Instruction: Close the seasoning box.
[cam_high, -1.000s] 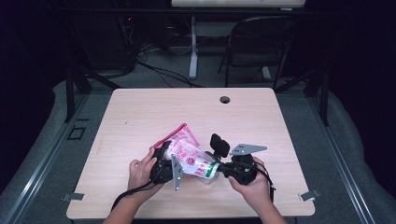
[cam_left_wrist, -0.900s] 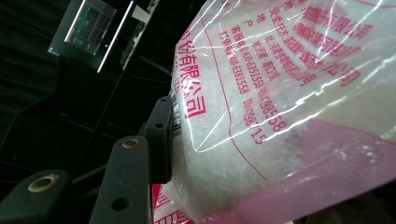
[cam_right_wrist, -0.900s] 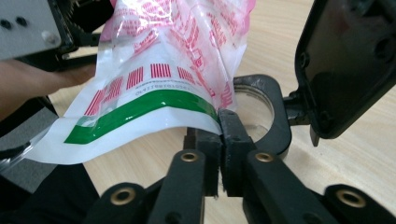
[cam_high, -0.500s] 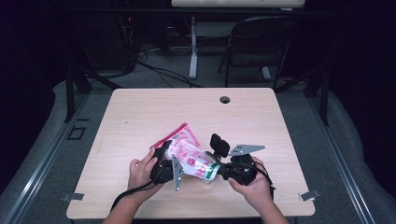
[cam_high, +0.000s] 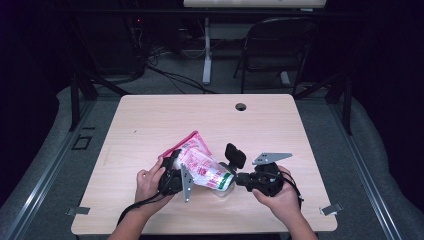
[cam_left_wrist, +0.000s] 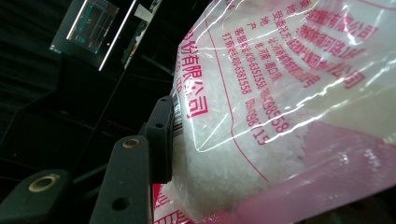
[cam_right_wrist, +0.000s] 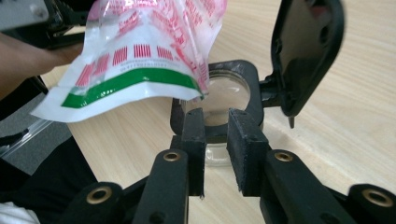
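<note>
Clear plastic bag of white grains, red print, clamped in left gripper; right gripper unclenched before a glass jar.

Glossy clear plastic bag, clear glass jar, matt pale wood-look table

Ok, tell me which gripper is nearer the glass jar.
Right. The right gripper sits right at the glass jar, its jaws just short of the jar's black rim. The left gripper is farther off, clamped on the bag.
</note>
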